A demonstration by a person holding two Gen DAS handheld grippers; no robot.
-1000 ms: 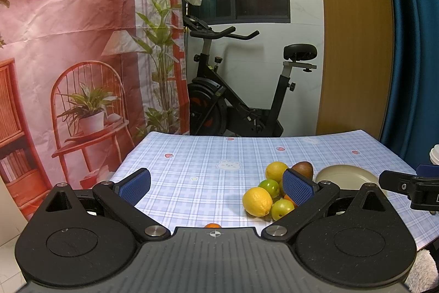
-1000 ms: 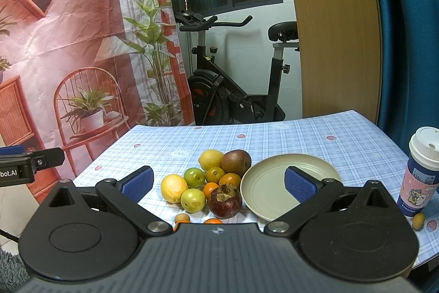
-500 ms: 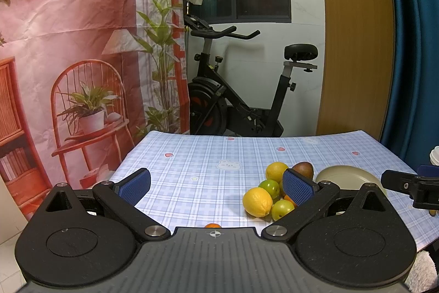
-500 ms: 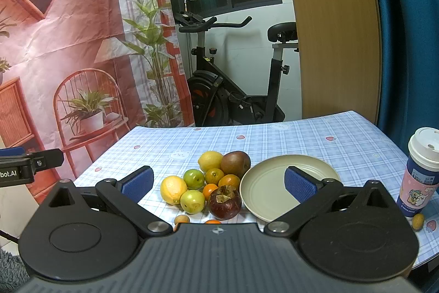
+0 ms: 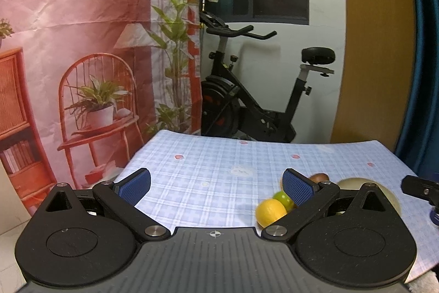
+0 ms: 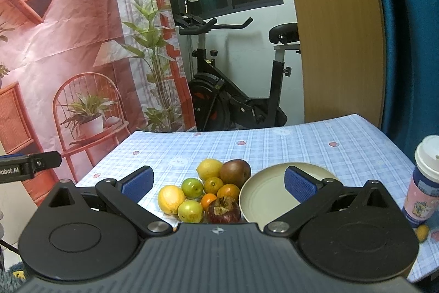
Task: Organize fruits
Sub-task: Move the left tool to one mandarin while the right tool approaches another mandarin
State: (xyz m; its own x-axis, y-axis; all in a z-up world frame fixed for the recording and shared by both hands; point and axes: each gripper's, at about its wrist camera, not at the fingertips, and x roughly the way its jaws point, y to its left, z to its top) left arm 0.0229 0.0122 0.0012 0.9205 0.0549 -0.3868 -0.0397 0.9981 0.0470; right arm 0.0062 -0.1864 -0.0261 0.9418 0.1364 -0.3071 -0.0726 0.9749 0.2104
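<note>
A cluster of fruit lies on the table just left of a plate (image 6: 258,199), which is round, cream-coloured and bare. At the far side sit a yellow lemon (image 6: 209,169) and, touching it on the right, a reddish-brown round fruit (image 6: 235,172). In front of them lie a green fruit (image 6: 192,187) and two small oranges (image 6: 212,185) (image 6: 228,190). Nearest are a second lemon (image 6: 171,199) at the left, a yellow-green fruit (image 6: 190,211), a small orange (image 6: 208,201) and a dark purple mangosteen (image 6: 223,211) with a dry brown calyx, close against the plate's rim. A small yellow fruit (image 6: 422,232) lies apart at the far right.
</note>
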